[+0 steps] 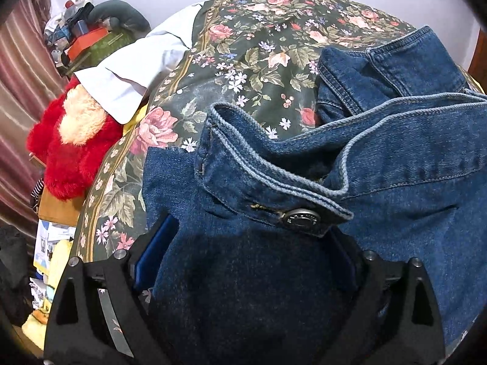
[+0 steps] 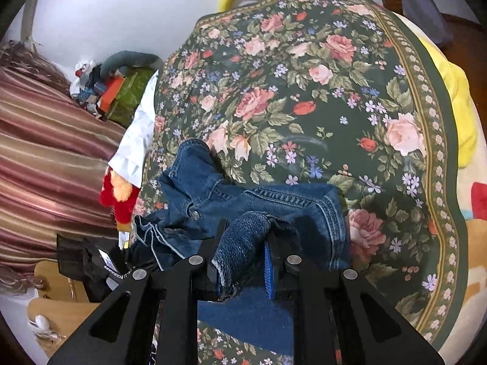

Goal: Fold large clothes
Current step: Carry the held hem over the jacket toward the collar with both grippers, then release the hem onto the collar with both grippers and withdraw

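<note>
A blue denim jacket (image 1: 395, 167) lies crumpled on the floral bedspread (image 1: 258, 45), its metal button (image 1: 299, 220) facing up on a flap. My left gripper (image 1: 252, 243) stands wide open low over the jacket. Dark denim fills the gap between its blue pads (image 1: 158, 243), and they do not pinch it. In the right wrist view the jacket (image 2: 274, 203) lies at the near left of the bedspread (image 2: 304, 91). My right gripper (image 2: 246, 237) is shut on a raised fold of its denim edge, which bunches up between the fingers.
A red plush toy (image 1: 70, 152) and white cloth (image 1: 137, 70) lie at the bed's left edge, with cluttered boxes (image 1: 85, 39) behind. A striped curtain (image 2: 45, 152) hangs on the left. Yellow bedding (image 2: 456, 106) shows at the right edge. The far part of the bedspread is bare.
</note>
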The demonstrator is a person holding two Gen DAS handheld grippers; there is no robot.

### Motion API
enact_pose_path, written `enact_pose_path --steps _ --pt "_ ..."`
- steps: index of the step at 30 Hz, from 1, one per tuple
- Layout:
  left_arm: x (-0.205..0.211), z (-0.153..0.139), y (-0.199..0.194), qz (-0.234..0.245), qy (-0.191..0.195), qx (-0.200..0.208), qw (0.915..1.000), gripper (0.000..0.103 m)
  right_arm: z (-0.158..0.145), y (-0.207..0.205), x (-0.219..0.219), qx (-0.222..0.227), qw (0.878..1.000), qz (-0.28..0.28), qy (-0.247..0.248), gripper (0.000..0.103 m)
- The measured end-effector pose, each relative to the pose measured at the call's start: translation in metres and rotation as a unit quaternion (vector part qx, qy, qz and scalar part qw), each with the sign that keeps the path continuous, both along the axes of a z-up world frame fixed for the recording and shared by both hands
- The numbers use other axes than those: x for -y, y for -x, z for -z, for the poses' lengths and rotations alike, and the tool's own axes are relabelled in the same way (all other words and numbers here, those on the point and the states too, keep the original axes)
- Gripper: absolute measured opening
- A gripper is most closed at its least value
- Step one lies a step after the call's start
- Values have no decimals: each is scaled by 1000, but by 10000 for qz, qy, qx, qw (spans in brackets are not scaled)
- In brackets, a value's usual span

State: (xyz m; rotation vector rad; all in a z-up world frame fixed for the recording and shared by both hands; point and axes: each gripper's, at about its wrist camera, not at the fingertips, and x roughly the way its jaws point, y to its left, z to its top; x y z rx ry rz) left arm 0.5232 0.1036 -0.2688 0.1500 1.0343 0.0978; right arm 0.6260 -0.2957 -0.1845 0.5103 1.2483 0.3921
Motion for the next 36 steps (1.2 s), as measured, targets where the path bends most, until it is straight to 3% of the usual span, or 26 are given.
enact_pose_path --steps 6,11,13,15,20,24,26,29,32,36 --pt "-2 0 -2 -27 126 -10 9999 99 -2 2 13 -176 9997 29 -177 15" --pt "3 4 -2 -105 -45 2 9999 99 -2 8 16 -123 9999 -51 -19 15" --pt "7 2 1 -142 -190 12 9997 97 0 11 11 -61 9998 -7 170 15" --pt "14 -3 6 -87 -310 60 9995 92 7 15 -2 -21 9977 -103 666 16" --pt "18 -27 17 13 209 219 9995 91 24 26 -33 324 9773 -470 2039 16" --pt "19 -47 19 36 469 439 9979 91 24 29 -39 538 9671 -709 2383 16" --pt "21 -53 17 88 304 584 9978 91 20 31 -41 616 9616 -907 2517 16" --pt "13 -35 5 -127 -90 336 9993 91 15 35 -44 675 9529 -1139 2727 16" --pt "-12 1 -6 -521 49 -140 9985 92 12 41 -49 759 9438 -1300 2944 16" --pt "-16 4 -1 -516 129 49 9986 93 19 51 -56 876 9289 -1449 3295 16"
